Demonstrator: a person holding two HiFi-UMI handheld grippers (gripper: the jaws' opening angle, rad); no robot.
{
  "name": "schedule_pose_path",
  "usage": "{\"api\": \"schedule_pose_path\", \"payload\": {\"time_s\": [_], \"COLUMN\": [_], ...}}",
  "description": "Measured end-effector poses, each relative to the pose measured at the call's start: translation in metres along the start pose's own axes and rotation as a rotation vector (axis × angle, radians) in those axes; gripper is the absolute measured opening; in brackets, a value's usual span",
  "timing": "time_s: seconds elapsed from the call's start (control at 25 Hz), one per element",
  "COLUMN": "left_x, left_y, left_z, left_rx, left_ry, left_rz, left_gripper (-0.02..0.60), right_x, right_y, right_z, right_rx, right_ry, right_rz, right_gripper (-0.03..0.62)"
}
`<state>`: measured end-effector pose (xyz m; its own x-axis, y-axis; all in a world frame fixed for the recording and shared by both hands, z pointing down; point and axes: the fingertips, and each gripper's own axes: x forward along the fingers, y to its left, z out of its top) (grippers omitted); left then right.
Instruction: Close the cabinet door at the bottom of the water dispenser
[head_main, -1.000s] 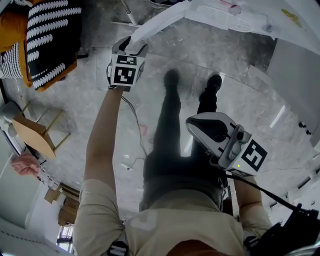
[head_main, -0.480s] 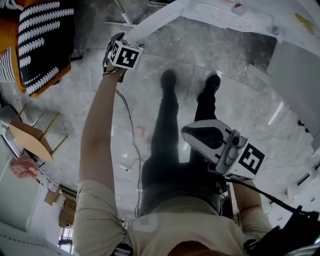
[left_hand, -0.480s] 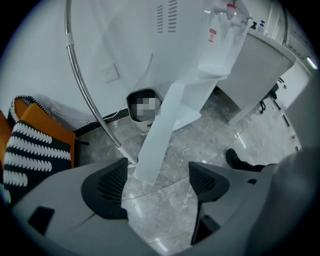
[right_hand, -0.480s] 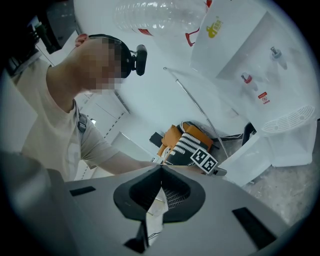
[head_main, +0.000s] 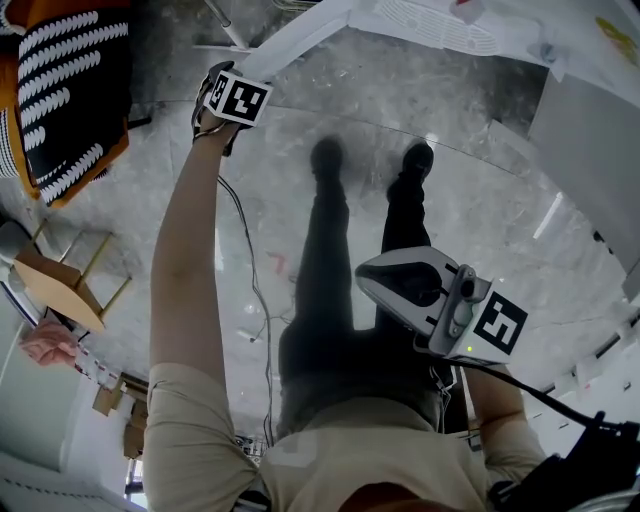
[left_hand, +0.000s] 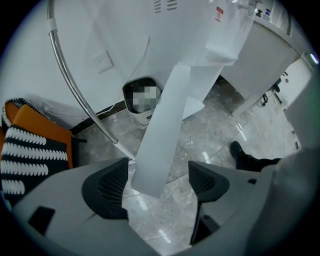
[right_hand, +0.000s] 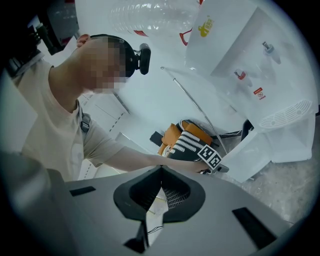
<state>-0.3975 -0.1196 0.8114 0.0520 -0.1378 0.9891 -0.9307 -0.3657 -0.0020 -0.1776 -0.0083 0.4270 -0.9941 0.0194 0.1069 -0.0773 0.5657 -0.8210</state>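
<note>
- The white-and-grey right gripper (right_hand: 160, 171) is held nearest, close against the body. Its jaws are brought together on nothing. It is judged to have no part in this step and is best left out of the door's swing.
- Beyond it, the grey marbled floor (head_main: 470, 200) is seen, with the person's dark trouser legs (head_main: 325, 260) standing on it.
- Farther off and to the left, the left gripper (left_hand: 157, 184) is held at the end of an outstretched arm and pointed down.
- Its jaws have just been opening and are spread wide. The free lower corner of the flat white cabinet door (left_hand: 165, 125) stands between the dark ribbed pads (left_hand: 107, 187), nearer the left one, and is pressed by neither.
- The door is seen swung out from the foot of the tall white water dispenser (right_hand: 250, 60) at the far side, so the closing is judged hardly begun.
- No clamping seems called for: one pad can be laid flat against the panel's face near this free edge, where the least force is likely needed.
- The push is best carried along the door's own arc towards the dispenser's base, slowly enough that the pad is not slid off the corner.
- Pressure should be held until the panel lies flush. A hard shove could rock the dispenser or bounce the door back open.
</note>
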Motion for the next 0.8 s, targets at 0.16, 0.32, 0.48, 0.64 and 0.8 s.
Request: {"api": "schedule_pose_path", "payload": {"time_s": [0.16, 0.32, 0.48, 0.64, 0.8], "left_x": [0.005, 0.002, 0.007, 0.018, 0.014], "left_y": [0.003, 0.01, 0.003, -0.008, -0.01], "left_z": [-0.002, -0.003, -0.007, -0.012, -0.01], "left_rx": [-0.063, -0.09, -0.097, -0.103, -0.059], "left_ry": [0.01, -0.008, 0.026, 0.05, 0.054], "left_rz": [-0.007, 0.021, -0.014, -0.052, -0.016], "left_gripper": [0.345, 0.344, 0.344, 0.316, 0.205], "right_x": [-0.004, -0.005, -0.007, -0.011, -0.023], "right_y": [0.0, 0.002, -0.001, -0.004, -0.013], "right_z": [0.003, 0.004, 0.004, 0.005, 0.002], "right_rx": [0.002, 0.011, 0.009, 0.015, 0.016], "right_ry": [-0.003, -0.007, -0.014, -0.026, -0.026], "right_rz": [-0.008, -0.011, -0.019, -0.021, -0.036], "right_gripper": [0.014, 0.014, 0.014, 0.014, 0.014]}}
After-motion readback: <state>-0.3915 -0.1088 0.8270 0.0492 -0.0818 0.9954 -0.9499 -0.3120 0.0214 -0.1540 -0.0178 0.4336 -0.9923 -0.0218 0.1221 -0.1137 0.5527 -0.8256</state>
